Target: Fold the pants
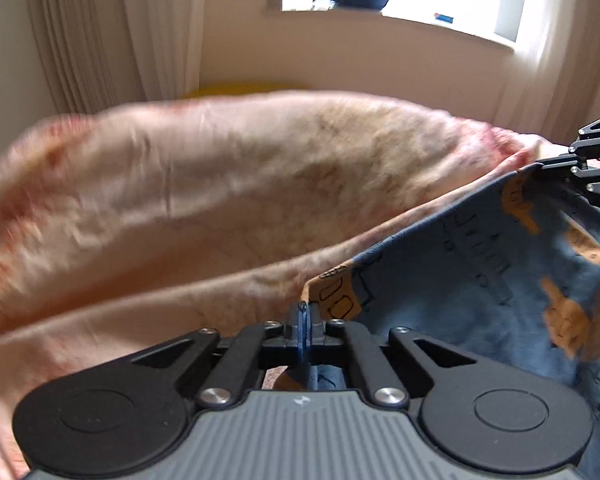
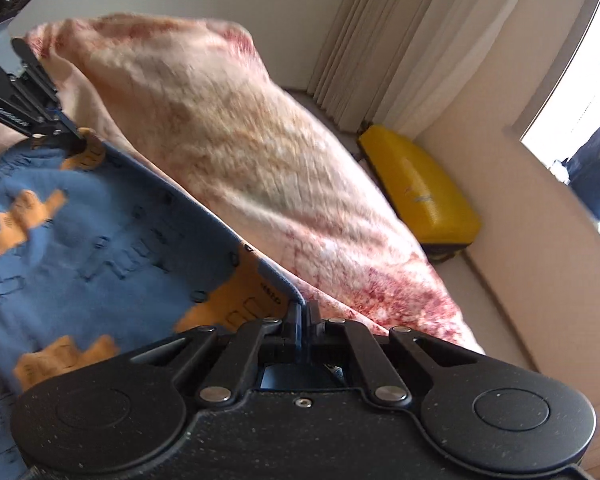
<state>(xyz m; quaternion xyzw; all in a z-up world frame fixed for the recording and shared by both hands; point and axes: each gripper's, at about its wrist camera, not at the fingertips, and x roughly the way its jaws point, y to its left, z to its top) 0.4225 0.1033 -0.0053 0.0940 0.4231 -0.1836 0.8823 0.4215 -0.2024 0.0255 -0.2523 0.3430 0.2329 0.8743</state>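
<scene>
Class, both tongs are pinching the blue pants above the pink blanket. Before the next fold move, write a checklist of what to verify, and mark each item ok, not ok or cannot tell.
1. Left tongs shut on the pants edge: ok.
2. Right tongs shut on the pants edge: ok.
3. Edge between the two tongs stretched fairly straight: ok.
4. Pants lying flat, free of wrinkles: not ok, cloth is rumpled.
5. Lower end of the pants laid out evenly: cannot tell, out of view.
6. Blanket underneath smooth: not ok, it is bunched up.

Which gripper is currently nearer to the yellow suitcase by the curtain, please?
Probably the right gripper: the yellow suitcase lies ahead to its right. From the left gripper, only a yellow sliver shows beyond the blanket.
</scene>
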